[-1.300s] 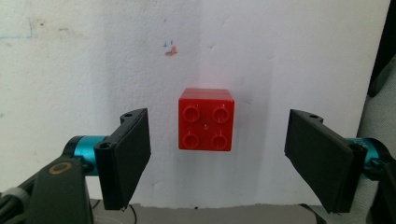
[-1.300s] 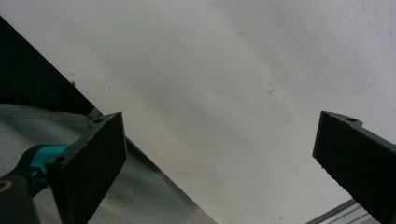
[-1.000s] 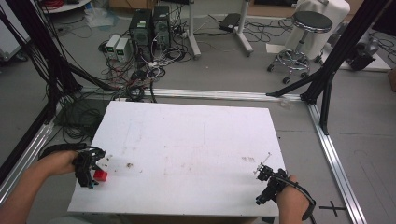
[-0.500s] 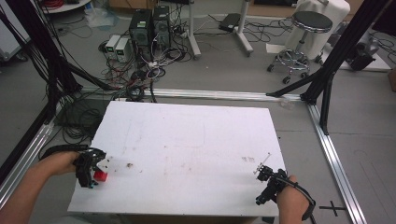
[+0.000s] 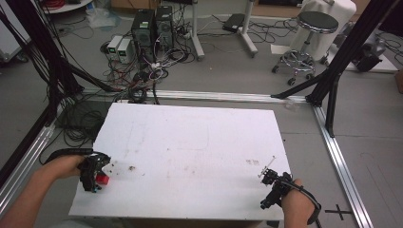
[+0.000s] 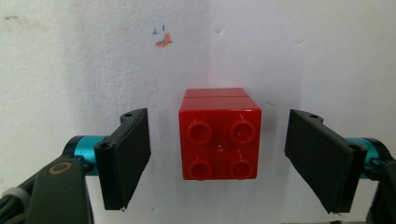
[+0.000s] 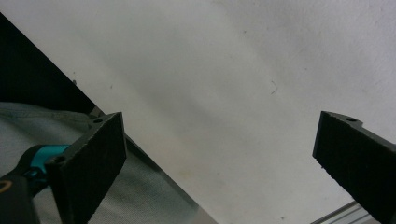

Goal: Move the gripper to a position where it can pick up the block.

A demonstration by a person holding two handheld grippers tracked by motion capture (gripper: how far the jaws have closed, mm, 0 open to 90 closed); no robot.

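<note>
High view: left gripper (image 5: 100, 175) at white table's (image 5: 199, 142) front-left w/ red brick (image 5: 102, 179); right gripper (image 5: 268, 183) front-right. Left gripper view: red 2x2 brick (image 6: 219, 134) btwn spread jaws, untouched. Right gripper view: jaws wide apart over bare tabletop (image 7: 224, 70).

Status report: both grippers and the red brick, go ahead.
Left gripper open, jaws either side of red brick, not touching. Right gripper open, nothing between its jaws, over the white table near its edge. Nothing in the way.
</note>
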